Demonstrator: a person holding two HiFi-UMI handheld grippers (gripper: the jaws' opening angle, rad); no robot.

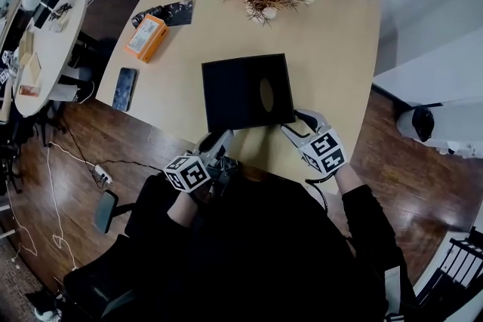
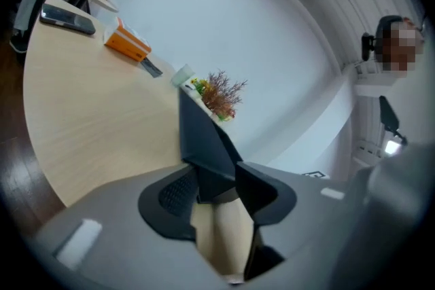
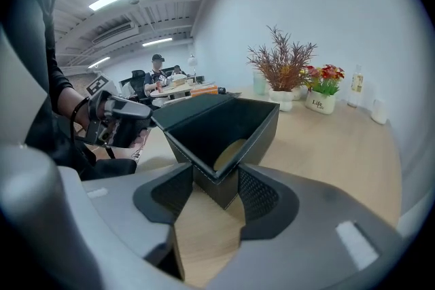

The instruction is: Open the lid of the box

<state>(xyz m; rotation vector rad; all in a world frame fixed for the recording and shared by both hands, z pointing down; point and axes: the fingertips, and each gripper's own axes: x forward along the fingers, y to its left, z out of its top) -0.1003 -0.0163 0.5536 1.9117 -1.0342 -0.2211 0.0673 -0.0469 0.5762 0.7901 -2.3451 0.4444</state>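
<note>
Tabletop [image 3: 326,139] beyond the black box [image 3: 224,129] holds a white pot [image 3: 319,104] lettered "Life".

The small white flower pot [image 3: 319,104] on the worktop reads "Life", with a smaller line beneath too fine to read. The orange box's [image 1: 147,36] label is illegible.

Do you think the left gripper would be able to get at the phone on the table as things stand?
Probably not yet: the left gripper is closed on the box lid; freed, bare table leads to the phone.
</note>
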